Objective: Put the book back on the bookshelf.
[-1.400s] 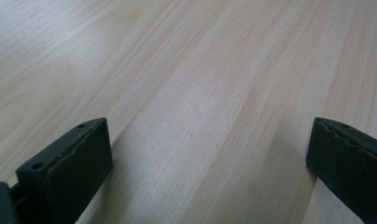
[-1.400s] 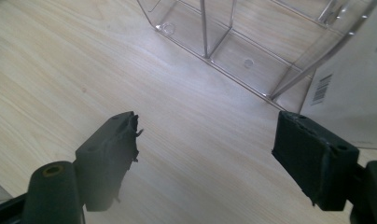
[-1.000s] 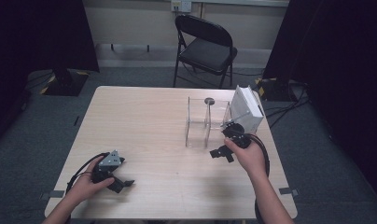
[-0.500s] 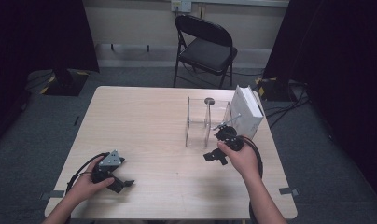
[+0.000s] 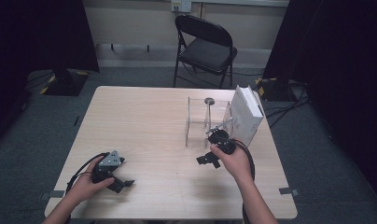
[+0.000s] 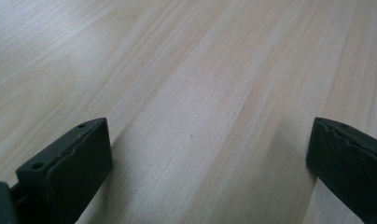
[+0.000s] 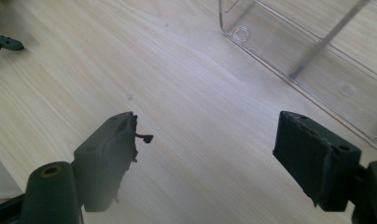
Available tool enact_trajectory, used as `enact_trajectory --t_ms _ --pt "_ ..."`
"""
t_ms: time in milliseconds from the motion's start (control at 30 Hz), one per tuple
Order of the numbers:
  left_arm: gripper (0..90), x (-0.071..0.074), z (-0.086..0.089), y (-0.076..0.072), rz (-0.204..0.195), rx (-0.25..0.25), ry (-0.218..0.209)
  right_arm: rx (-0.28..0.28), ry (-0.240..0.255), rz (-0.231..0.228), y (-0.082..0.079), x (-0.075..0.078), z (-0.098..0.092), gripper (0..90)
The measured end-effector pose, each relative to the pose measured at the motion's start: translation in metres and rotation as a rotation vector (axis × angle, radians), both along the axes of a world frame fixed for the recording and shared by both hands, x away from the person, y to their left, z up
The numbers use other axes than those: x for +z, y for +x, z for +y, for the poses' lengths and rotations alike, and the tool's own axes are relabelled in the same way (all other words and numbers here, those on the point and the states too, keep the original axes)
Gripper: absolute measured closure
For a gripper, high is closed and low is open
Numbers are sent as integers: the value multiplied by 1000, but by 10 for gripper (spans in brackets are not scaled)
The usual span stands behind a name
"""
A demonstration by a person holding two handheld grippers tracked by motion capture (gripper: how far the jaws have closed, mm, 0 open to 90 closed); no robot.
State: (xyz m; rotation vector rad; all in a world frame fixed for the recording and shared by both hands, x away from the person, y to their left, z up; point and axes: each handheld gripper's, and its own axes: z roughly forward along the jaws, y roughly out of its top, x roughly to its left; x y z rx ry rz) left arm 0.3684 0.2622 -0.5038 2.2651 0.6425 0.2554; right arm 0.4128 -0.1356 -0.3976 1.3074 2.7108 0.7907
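My left gripper (image 5: pixel 120 183) rests low over the table's near left corner, held by a hand. In the left gripper view it (image 6: pixel 210 135) stands open, with bare wood between its jaws. My right gripper (image 5: pixel 208 160) hovers just in front of a clear acrylic stand (image 5: pixel 198 126), right of the table's centre. It (image 7: pixel 210 126) is open too and holds nothing. The pad on its left jaw looks frayed at the tip. A corner of the acrylic stand (image 7: pixel 289 51) lies beyond its jaws, up and to the right.
A thin metal post with a round top (image 5: pixel 209 101) rises inside the stand. A white box (image 5: pixel 246 114) stands upright against the stand's right side. The light wood table (image 5: pixel 140 121) has a black folding chair (image 5: pixel 205 46) behind it. Cables trail from both grippers.
My right gripper has drawn back from the acrylic stand, toward the person and a little left. The left gripper has stayed where it was.
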Motion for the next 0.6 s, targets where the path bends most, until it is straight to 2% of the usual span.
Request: enact_trajectory --t_ms 200,600 --pt "0 0 0 0 0 0 0 18 -17 0 -1 -6 7 197" --pt "0 0 0 0 -2 1 1 50 -7 14 -4 -22 18 197"
